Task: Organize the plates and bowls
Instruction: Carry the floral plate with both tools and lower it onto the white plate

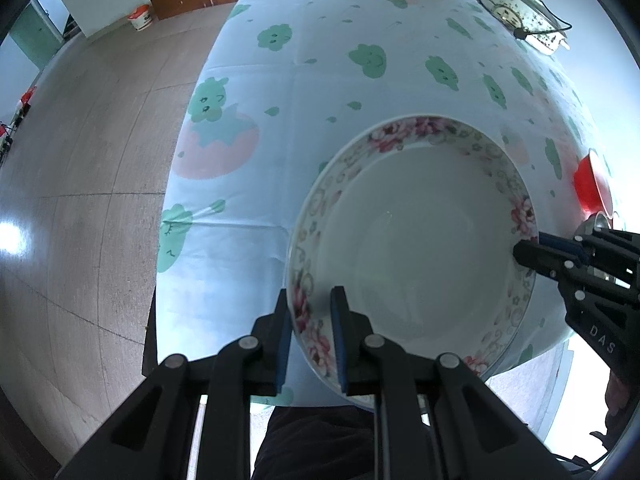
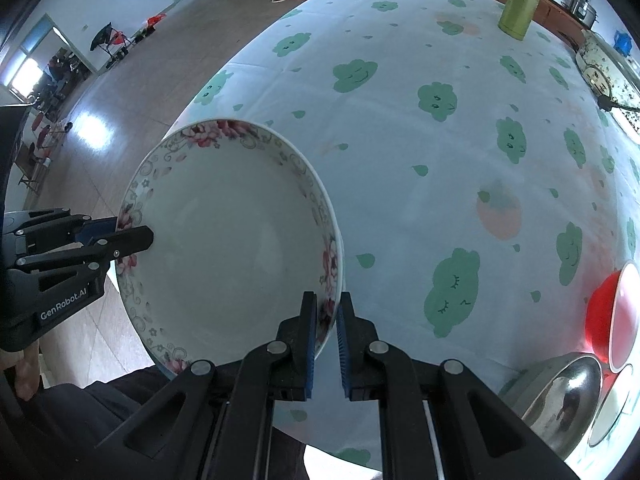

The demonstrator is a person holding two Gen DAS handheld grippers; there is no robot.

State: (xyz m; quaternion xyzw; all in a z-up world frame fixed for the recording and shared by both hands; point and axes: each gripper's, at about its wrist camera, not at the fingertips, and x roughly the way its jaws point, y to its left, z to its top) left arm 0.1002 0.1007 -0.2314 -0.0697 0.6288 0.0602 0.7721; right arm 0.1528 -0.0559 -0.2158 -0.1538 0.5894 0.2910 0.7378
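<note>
A white deep plate (image 1: 412, 248) with a pink floral rim is held between both grippers near the front edge of the table (image 1: 320, 60). My left gripper (image 1: 312, 308) is shut on the plate's left rim, one pad inside and one outside. In the right wrist view my right gripper (image 2: 328, 304) is shut on the opposite rim of the plate (image 2: 232, 240). Each gripper shows in the other's view: the right gripper (image 1: 520, 252) at the far rim, the left gripper (image 2: 148, 236) likewise. Part of the plate overhangs the table's left edge.
A red bowl (image 2: 604, 312) and a steel bowl (image 2: 568, 392) sit at the table's right front. A green cup (image 2: 520, 4) and a speckled pot lid (image 2: 604, 76) stand at the back. Tiled floor (image 1: 100, 160) lies to the left. The person's dark clothing is below.
</note>
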